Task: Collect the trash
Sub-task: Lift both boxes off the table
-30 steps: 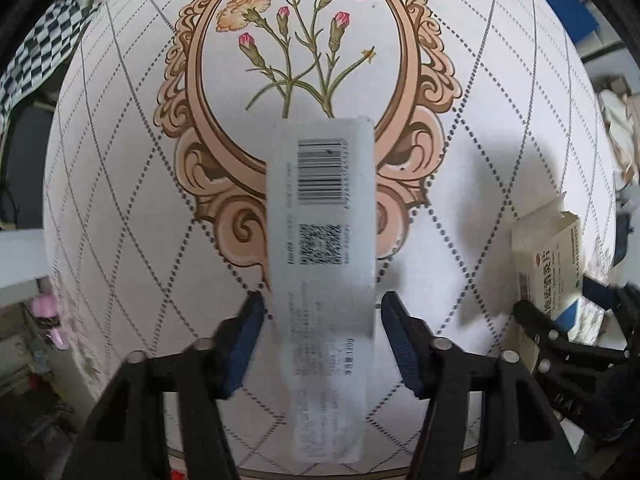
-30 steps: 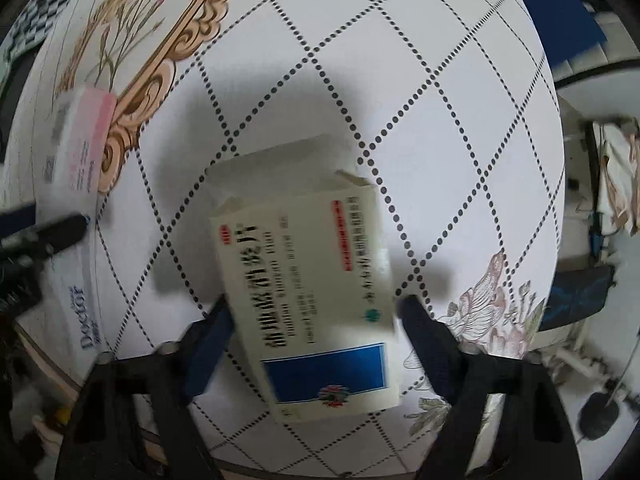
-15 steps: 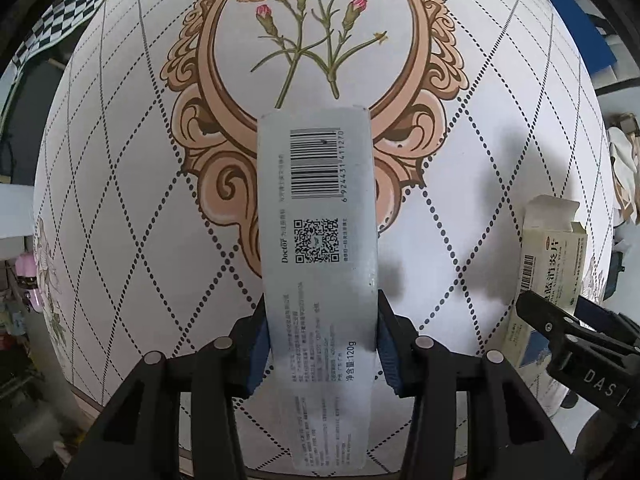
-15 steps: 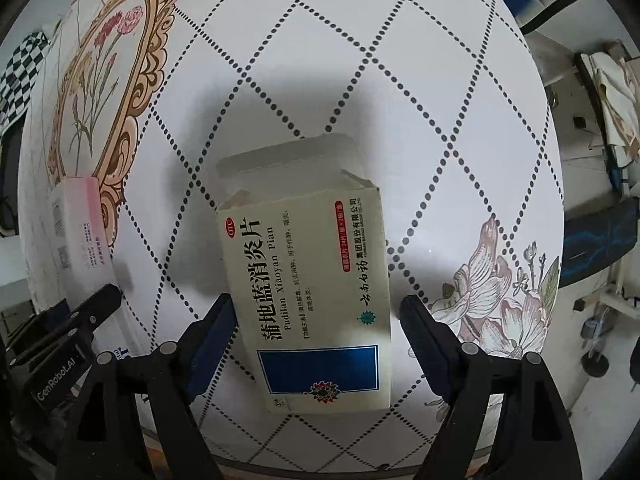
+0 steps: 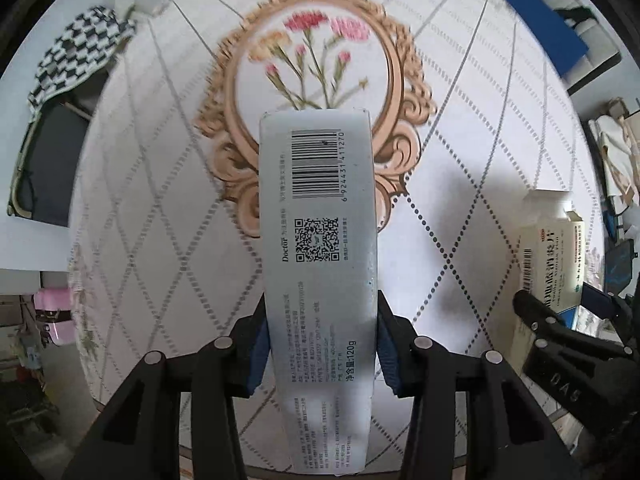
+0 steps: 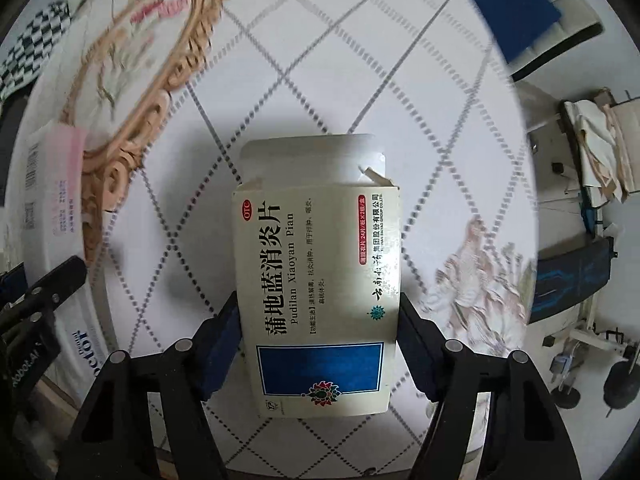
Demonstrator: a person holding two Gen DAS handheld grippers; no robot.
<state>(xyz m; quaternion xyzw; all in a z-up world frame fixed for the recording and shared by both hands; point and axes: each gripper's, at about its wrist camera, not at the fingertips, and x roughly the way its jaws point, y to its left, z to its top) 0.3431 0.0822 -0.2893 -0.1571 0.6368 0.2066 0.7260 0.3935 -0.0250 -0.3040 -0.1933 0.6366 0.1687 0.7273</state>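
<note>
I think I am in a home room that is also used as a work space. Under me is a round table (image 5: 132, 216) with a cloth printed with flowers in a gold frame (image 5: 316, 80). Left of the table hangs a checkered cloth (image 5: 76, 56). Right of the table I see stacked papers (image 6: 600, 148) and black stands (image 6: 616, 388) on a light floor.

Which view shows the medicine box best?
The right wrist view: the medicine box fills its centre, label readable, between the right gripper fingers. The left wrist view shows it only small, at the right edge.
</note>
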